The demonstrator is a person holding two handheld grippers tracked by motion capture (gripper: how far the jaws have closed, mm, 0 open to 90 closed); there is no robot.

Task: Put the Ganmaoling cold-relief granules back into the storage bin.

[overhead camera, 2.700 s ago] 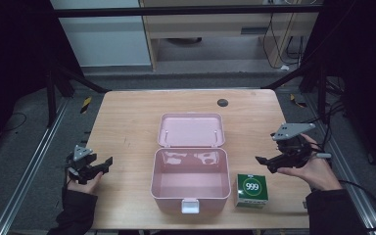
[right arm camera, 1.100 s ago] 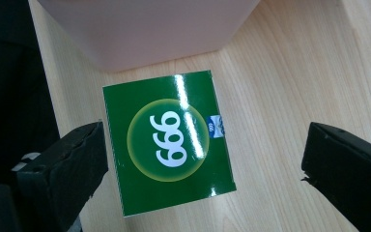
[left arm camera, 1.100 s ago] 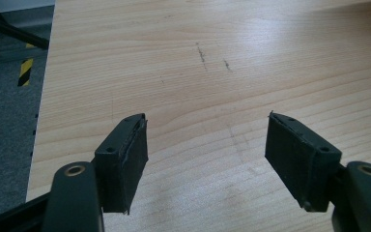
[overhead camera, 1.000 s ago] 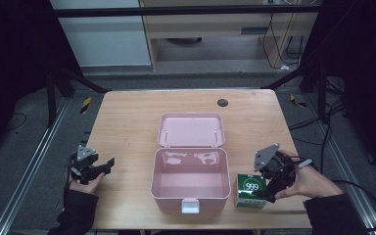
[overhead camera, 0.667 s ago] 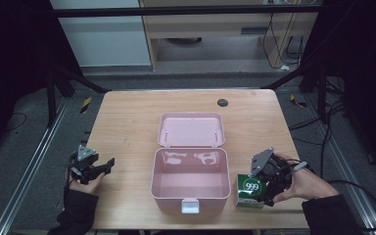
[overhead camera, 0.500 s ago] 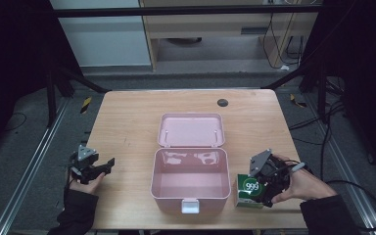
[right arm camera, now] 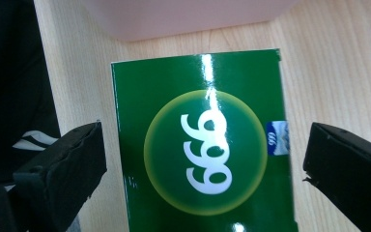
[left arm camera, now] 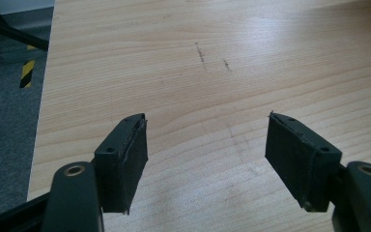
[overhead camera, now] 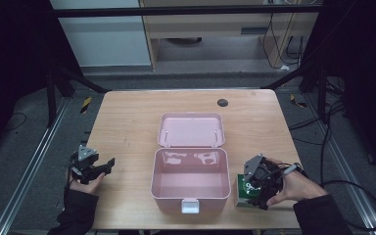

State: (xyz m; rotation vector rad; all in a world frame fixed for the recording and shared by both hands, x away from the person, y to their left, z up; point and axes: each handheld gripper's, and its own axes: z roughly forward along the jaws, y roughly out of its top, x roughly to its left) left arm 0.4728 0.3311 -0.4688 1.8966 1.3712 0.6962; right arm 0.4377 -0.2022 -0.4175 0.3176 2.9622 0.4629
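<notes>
My right gripper (right arm camera: pixel 203 169) straddles the glossy green "999" carton (right arm camera: pixel 203 145), jaws apart, nothing gripped yet; open pink plastic box (overhead camera: pixel 190 178) awaits; left gripper (left arm camera: pixel 217 164) idle, jaws apart.

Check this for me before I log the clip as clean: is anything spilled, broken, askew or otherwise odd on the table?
Nothing stands out. The pink box sits square with its lid laid open and nothing inside it. The green carton lies flat and undented beside it, between the right gripper's open jaws. The left gripper is open over bare wood.

dim surroundings, evenly lit table (overhead camera: pixel 127 122), glare streak on green box (right arm camera: pixel 207 67)
</notes>
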